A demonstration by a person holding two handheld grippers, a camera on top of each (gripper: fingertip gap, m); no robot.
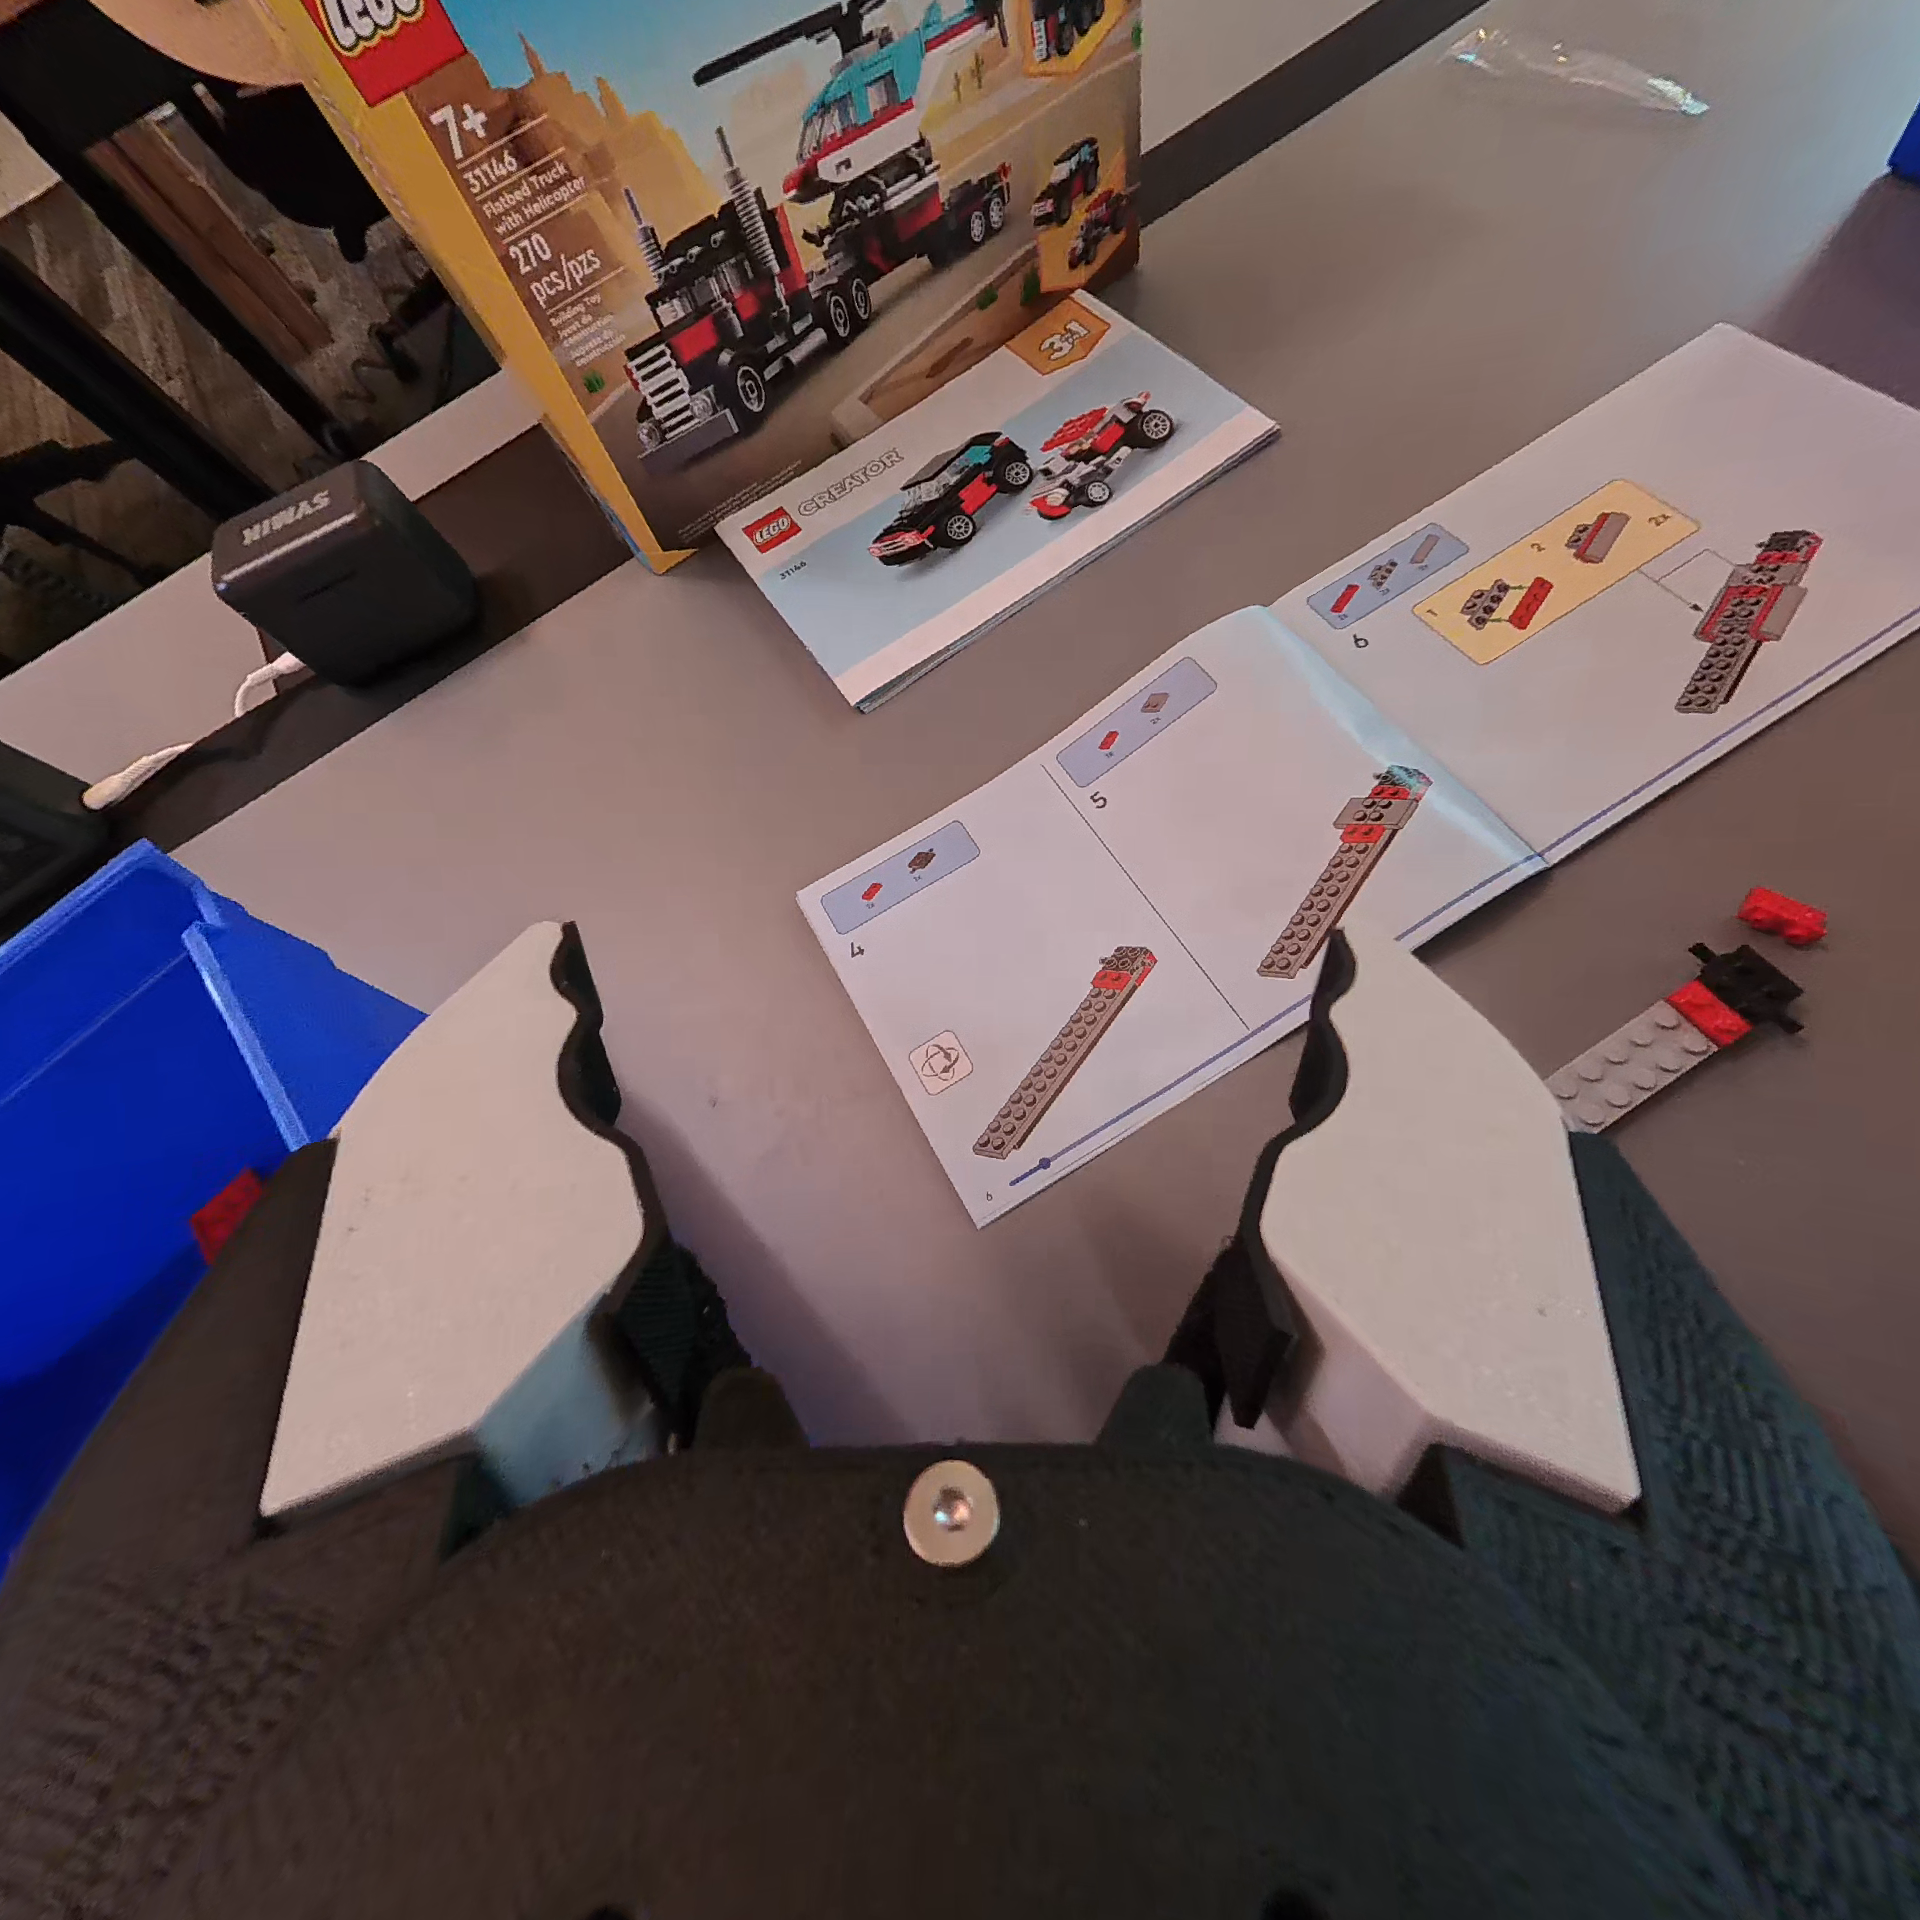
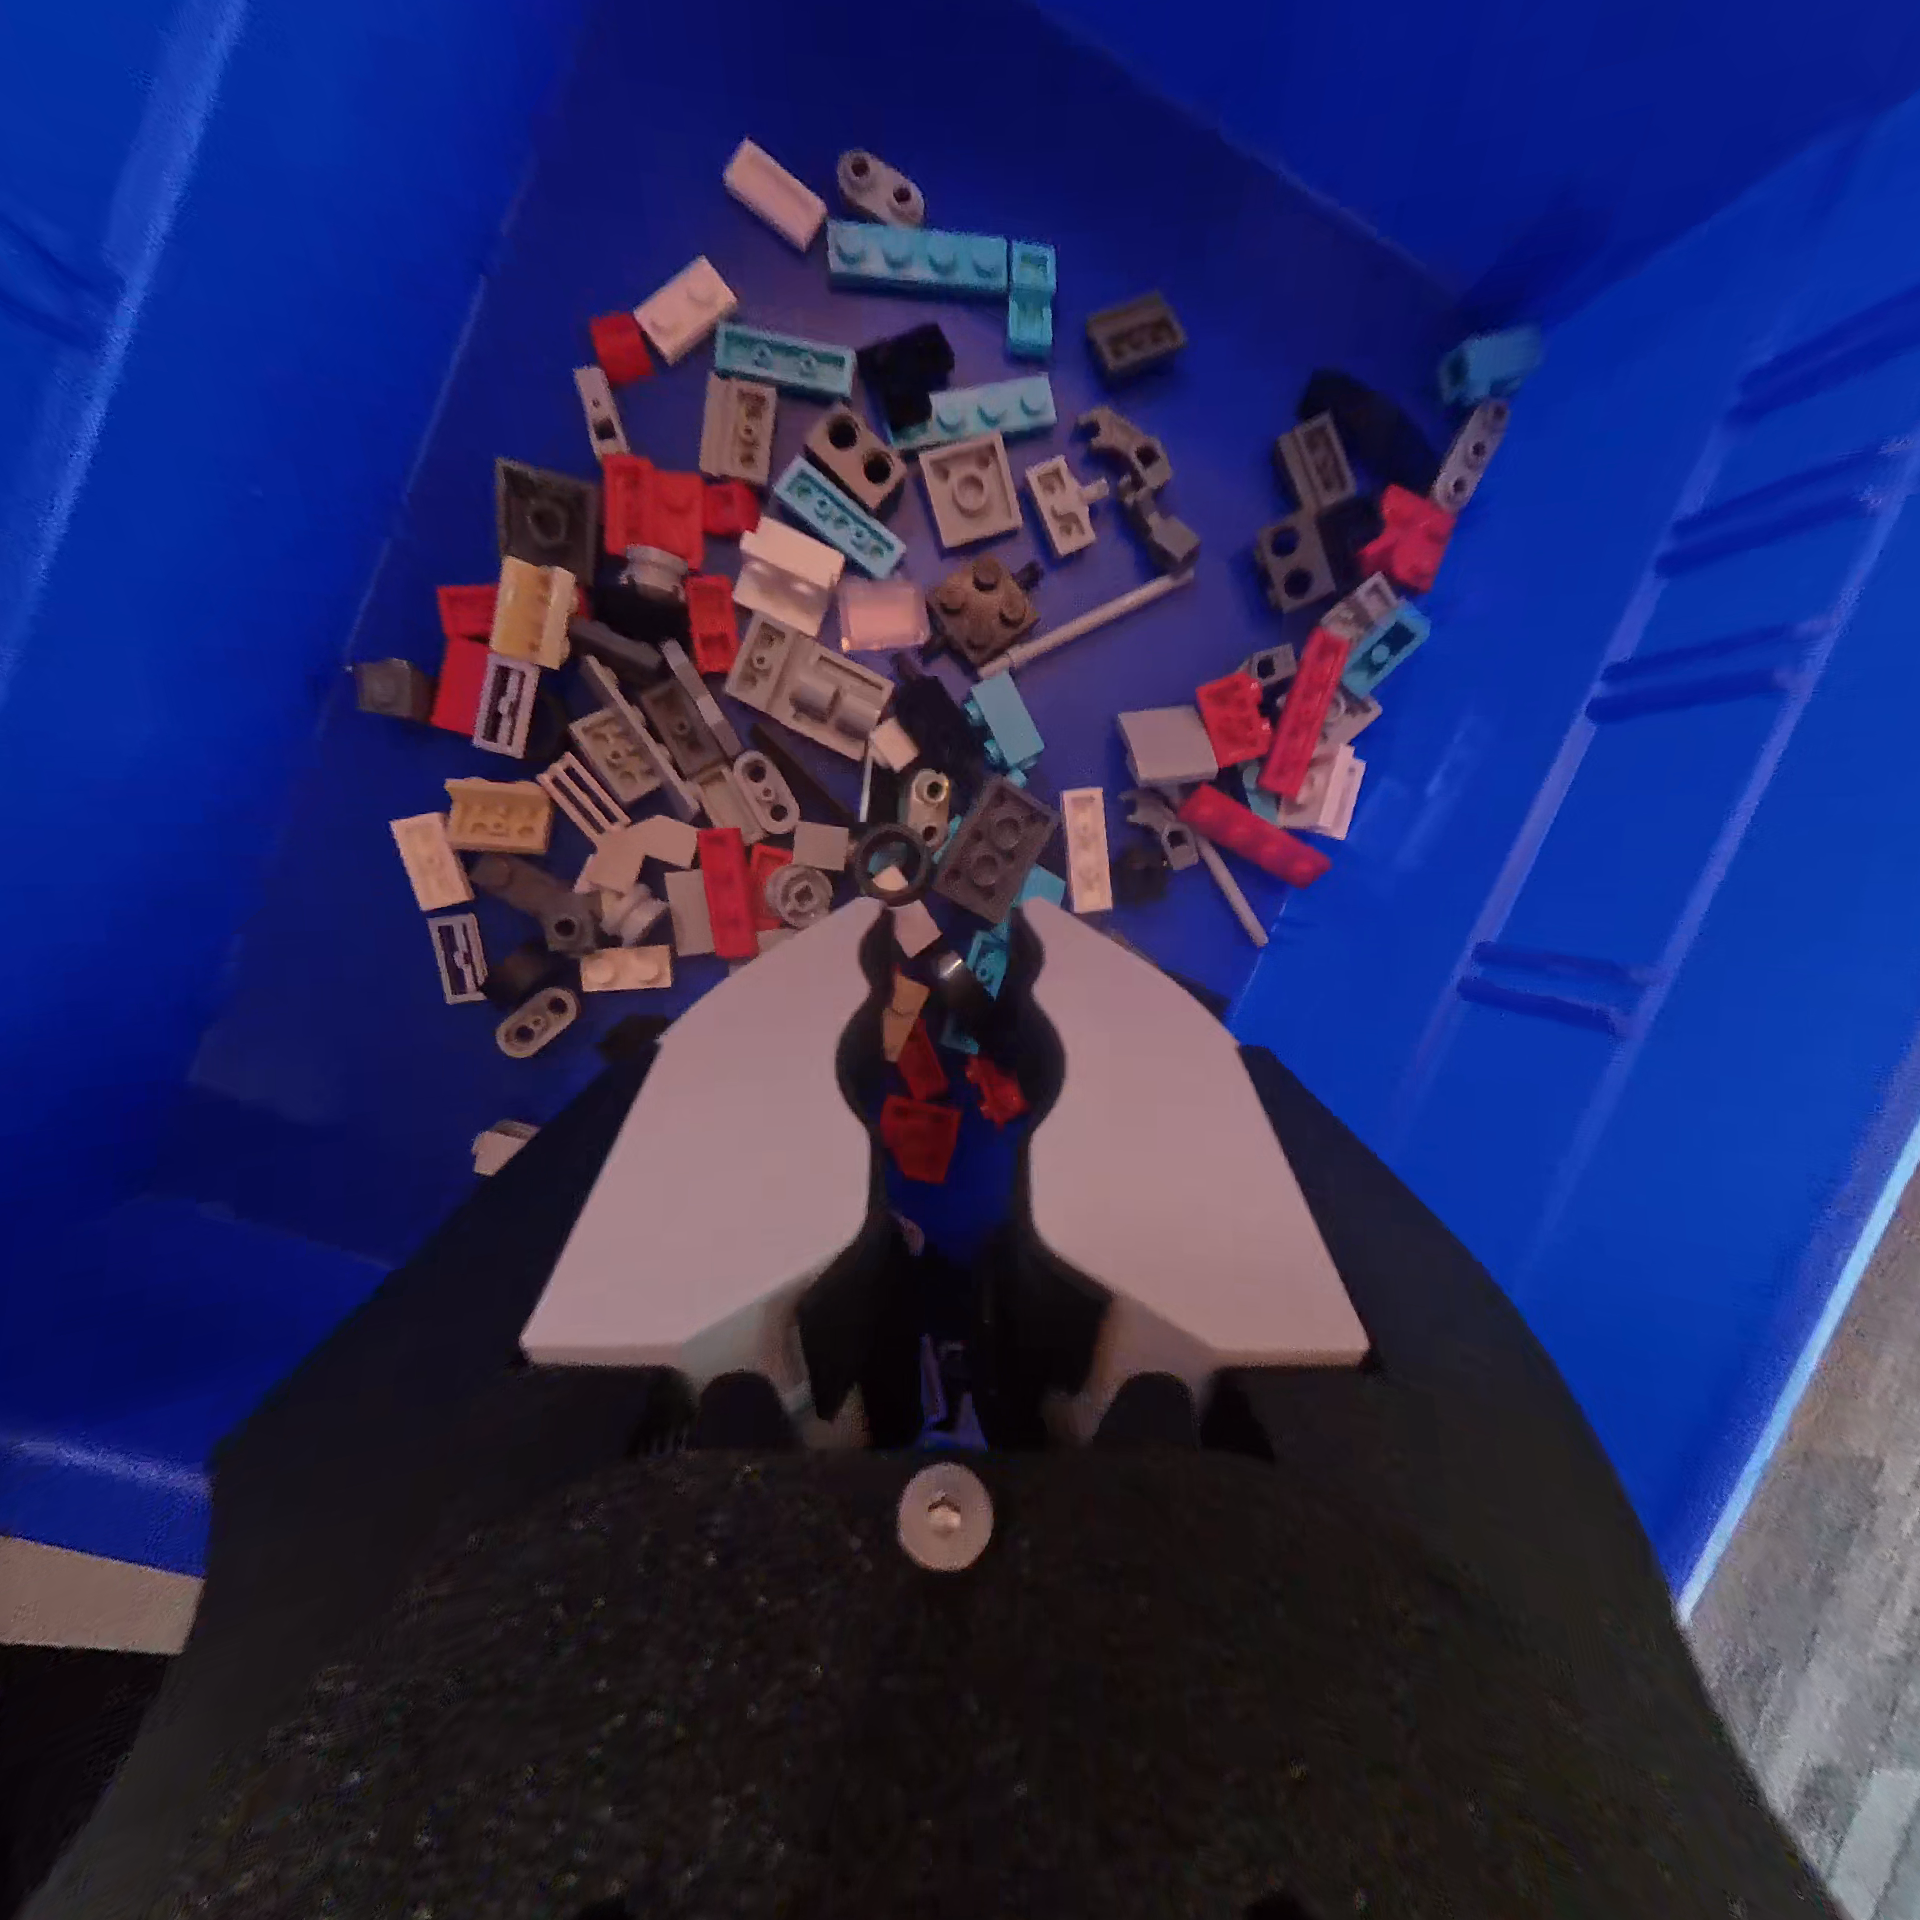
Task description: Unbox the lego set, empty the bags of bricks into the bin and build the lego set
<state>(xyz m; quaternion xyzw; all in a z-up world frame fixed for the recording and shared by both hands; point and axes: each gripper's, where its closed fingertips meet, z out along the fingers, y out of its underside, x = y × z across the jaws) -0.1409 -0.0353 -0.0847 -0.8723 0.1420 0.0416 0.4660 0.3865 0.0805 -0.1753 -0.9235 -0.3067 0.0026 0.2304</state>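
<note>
The loose bricks (image 2: 831, 623) lie scattered across the floor of the blue bin (image 2: 1662, 520), a mix of red, grey, black, white, tan and turquoise pieces. The right hand-held gripper (image 2: 951, 920) reaches down into the bin with its fingers drawn to a narrow gap just above the pile; nothing is clearly clamped between them, and small bricks show through the gap. In the left wrist view the left hand-held gripper (image 1: 951, 940) hovers over the grey tabletop (image 1: 727, 790) with its fingers spread wide and empty. Beyond its tips lies the open instruction booklet (image 1: 1299, 831), and to its right rests the partly built piece (image 1: 1683, 1029), a long grey plate with red and black bricks on its far end; a small red brick (image 1: 1782, 916) sits just beyond it. A closed second booklet (image 1: 997, 499) lies farther back, against the foot of the upright lego box (image 1: 727, 239). A black charger block (image 1: 343, 571) stands left of the box, and a corner of the bin (image 1: 135, 1091) shows at the left edge. A crumpled clear bag (image 1: 1579, 68) lies far off.
</note>
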